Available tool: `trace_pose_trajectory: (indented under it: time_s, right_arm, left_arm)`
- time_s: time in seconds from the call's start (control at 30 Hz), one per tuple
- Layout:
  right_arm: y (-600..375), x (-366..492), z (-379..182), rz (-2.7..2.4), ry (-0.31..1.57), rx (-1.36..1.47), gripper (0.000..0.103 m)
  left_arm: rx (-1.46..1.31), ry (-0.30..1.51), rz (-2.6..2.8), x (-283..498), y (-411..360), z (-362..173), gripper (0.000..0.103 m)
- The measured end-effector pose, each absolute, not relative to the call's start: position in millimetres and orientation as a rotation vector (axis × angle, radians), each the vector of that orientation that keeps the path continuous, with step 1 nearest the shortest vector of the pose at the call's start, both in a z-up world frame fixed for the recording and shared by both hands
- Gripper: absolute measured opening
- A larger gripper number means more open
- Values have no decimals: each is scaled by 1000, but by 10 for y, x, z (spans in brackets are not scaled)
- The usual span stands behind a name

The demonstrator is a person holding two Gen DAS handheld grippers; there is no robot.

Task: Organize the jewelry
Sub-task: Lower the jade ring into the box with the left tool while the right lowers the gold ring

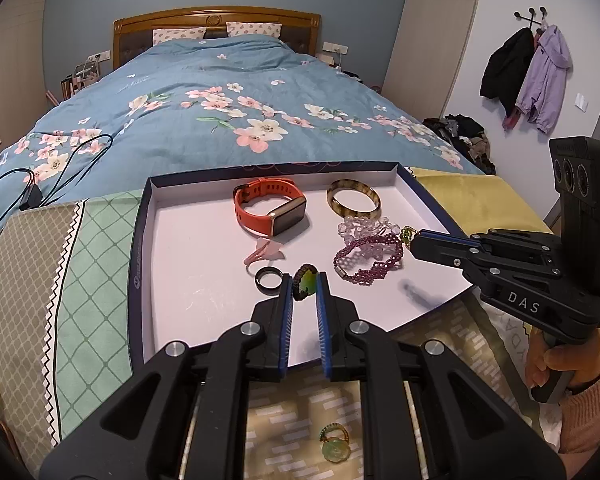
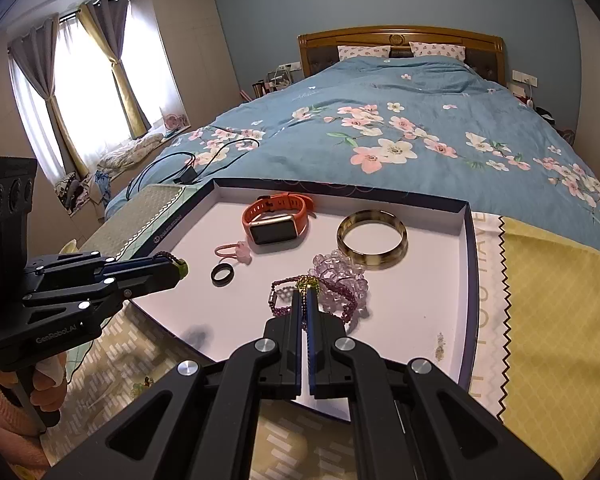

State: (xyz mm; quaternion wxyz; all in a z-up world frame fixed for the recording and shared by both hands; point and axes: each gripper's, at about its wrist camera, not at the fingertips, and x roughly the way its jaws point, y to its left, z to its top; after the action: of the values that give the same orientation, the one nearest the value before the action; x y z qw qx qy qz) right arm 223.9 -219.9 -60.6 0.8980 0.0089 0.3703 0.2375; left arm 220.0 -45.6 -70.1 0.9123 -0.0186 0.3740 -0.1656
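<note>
Gripping a green pendant [image 1: 305, 283] between its fingertips, the left gripper [image 1: 305, 286] hangs over the tray's [image 1: 148, 240] near edge. The right gripper [image 2: 306, 294] is closed on a yellow-green bead charm [image 2: 308, 282] above the purple bracelet [image 2: 320, 298], toward the tray's right edge.

**Bedroom Beyond the Tray**

Ahead of the gripper stretches a bed under a blue floral quilt [image 1: 220, 92], backed by a carved wooden headboard [image 1: 216, 20] with two spotted pillows [image 2: 364, 52]. Black cables [image 2: 204, 156] trail across the quilt's left side. Left: purple-and-gold window curtains [image 2: 100, 60]. Right: black and lilac jackets [image 1: 528, 76] on wall hooks.
</note>
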Motion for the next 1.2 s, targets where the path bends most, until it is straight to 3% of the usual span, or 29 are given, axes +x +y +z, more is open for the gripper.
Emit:
trace_pose_trajectory:
  time_s: [1.2]
  right_arm:
    - [-2155,2396,-708,456,820,12,1]
  left_arm:
    - [-41,829,-301,2415,-508,-896,12]
